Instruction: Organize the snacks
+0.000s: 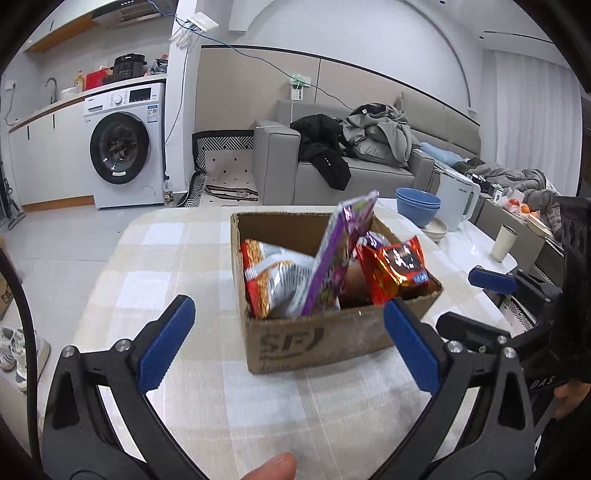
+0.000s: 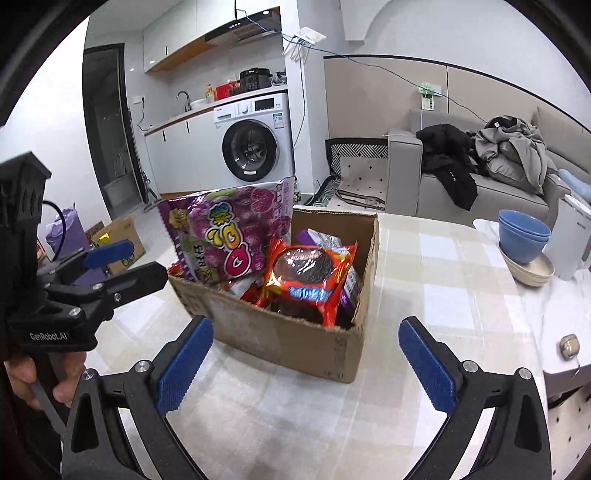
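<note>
Both my grippers, left gripper (image 1: 290, 341) and right gripper (image 2: 306, 363), gape wide and empty near the box (image 1: 317, 339); snacks (image 2: 310, 280) packed, purple bag (image 2: 229, 232) sticks up, probably needs tucking down.

Home, open-plan apt – kitchenette w/ washing machine (image 1: 123, 147), sink (image 2: 183, 100), range hood (image 2: 243, 27); grey sofa (image 1: 332, 162) w/ piled clothes (image 1: 380, 133).
</note>
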`<act>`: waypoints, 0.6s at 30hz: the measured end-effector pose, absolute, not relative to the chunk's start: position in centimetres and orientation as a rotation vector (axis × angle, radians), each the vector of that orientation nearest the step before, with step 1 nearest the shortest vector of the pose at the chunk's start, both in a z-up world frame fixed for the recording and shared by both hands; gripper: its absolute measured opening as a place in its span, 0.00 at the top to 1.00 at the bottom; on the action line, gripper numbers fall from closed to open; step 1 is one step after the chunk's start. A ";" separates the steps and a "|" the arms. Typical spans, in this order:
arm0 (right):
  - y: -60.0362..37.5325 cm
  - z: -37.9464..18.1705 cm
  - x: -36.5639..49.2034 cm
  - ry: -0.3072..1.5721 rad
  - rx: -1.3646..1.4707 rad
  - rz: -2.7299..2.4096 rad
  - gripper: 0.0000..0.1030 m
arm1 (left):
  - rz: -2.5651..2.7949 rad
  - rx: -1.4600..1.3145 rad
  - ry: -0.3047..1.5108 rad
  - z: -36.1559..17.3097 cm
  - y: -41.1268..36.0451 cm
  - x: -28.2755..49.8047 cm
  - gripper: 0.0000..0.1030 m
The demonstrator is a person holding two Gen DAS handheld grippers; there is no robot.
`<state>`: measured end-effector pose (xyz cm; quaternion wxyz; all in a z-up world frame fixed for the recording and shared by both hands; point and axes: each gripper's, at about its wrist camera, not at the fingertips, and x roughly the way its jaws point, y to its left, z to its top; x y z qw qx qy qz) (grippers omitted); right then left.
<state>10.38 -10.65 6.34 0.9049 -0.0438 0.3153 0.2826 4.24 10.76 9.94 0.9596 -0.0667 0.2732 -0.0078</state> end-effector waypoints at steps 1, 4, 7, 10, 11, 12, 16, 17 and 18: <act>-10.7 6.3 10.2 0.649 -0.087 0.583 0.01 | -0.015 -0.138 0.552 9.7 10.8 3.7 0.01; -10.9 6.0 9.9 0.635 -0.072 0.584 0.01 | -0.013 -0.140 0.549 8.8 10.5 2.5 0.01; -11.3 5.5 9.3 0.624 -0.043 0.595 0.01 | -0.008 -0.120 0.551 7.9 10.1 1.8 0.01; -12.1 4.8 8.4 0.602 0.000 0.609 0.01 | -0.015 -0.111 0.561 7.0 9.7 1.1 0.01; -12.4 4.7 8.2 0.593 0.012 0.612 0.01 | -0.017 -0.112 0.556 6.7 9.8 0.9 0.01; -12.6 4.6 8.0 0.584 0.021 0.614 0.01 | -0.019 -0.116 0.546 6.4 9.8 0.4 0.01; -13.6 3.9 6.7 0.548 0.042 0.626 0.01 | -0.028 -0.118 0.528 5.6 9.4 -0.6 0.01; -13.8 3.8 6.5 0.543 0.043 0.627 0.01 | -0.027 -0.115 0.524 5.5 9.3 -0.8 0.01; -14.0 3.9 6.5 0.538 0.046 0.628 0.01 | -0.027 -0.114 0.520 5.3 9.2 -1.1 0.01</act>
